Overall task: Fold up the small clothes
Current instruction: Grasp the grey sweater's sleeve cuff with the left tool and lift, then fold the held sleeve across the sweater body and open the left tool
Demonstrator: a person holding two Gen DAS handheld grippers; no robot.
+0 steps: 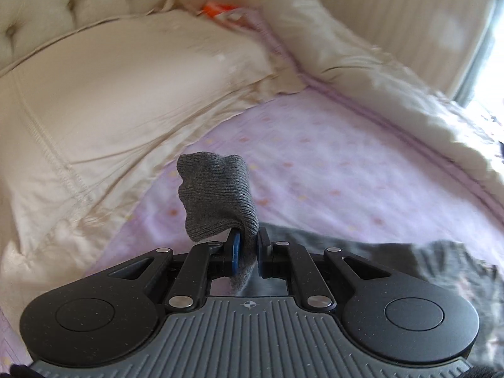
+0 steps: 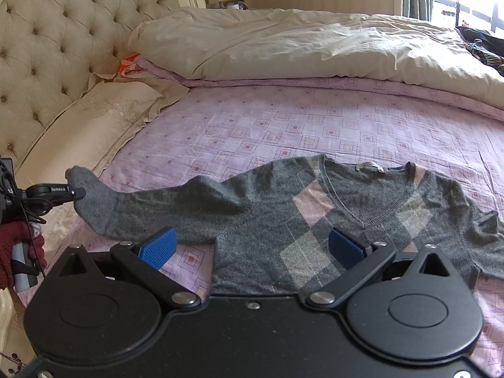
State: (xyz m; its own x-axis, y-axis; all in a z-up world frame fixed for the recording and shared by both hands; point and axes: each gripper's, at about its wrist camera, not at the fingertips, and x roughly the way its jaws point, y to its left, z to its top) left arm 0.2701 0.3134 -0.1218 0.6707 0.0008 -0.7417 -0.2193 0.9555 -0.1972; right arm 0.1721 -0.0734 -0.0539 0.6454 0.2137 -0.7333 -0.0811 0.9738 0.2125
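A wide bed with a lilac sheet printed in small squares [image 2: 283, 126] fills both views, backed at its head edge by a cream button-tufted headboard [image 2: 56, 47]. A bulky cream duvet [image 2: 283, 50] is heaped along the far side edge of the sheet, and a cream embroidered pillow [image 2: 104, 116] lies against the headboard.

The grey knitted V-neck sweater with pink and pale argyle diamonds [image 2: 315, 220] lies front up on the near part of the sheet, collar toward the duvet, one sleeve stretched toward the pillow side. The grey cuff of that sleeve [image 1: 217, 195] is raised off the sheet, its end standing up above the fingers.

The left gripper [image 1: 247, 252] has its blue pads pressed together on the cuff, pinching the knit; in the right wrist view a hand in a dark red knitted glove [image 2: 19, 242] carries it. The right gripper [image 2: 252, 247] hangs over the sweater's body with its blue pads [image 2: 157, 247] spread wide, holding nothing.
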